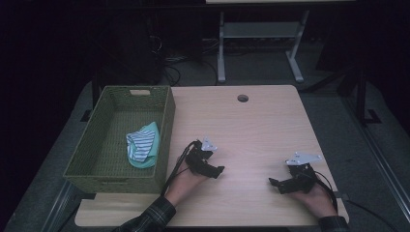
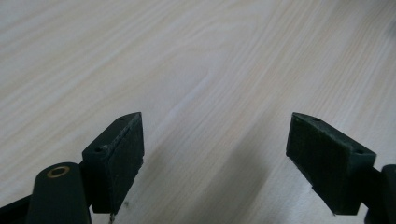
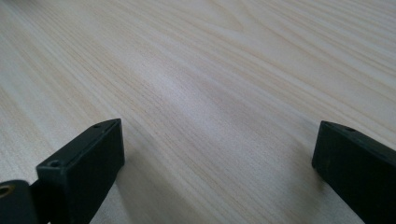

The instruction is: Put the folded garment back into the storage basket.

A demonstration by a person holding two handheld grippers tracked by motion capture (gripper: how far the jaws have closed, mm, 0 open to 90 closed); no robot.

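While both grippers rest open and empty on the table [image 1: 251, 125], the striped cloth [image 1: 141, 149] lies in the green basket [image 1: 167, 126] to the left, nearer the left gripper [image 1: 218, 170] than the right gripper [image 1: 273, 182].

1. Green woven rectangular basket [image 1: 113, 180] with cut-out handles in its short walls, upright and open-topped, standing along the left edge of the table, its long side running from the near-left corner toward the far-left corner.
2. Crumpled cloth, white with blue stripes [image 1: 137, 147] over a mint-green part, lying bunched inside the basket against its right wall, nearer the front end.
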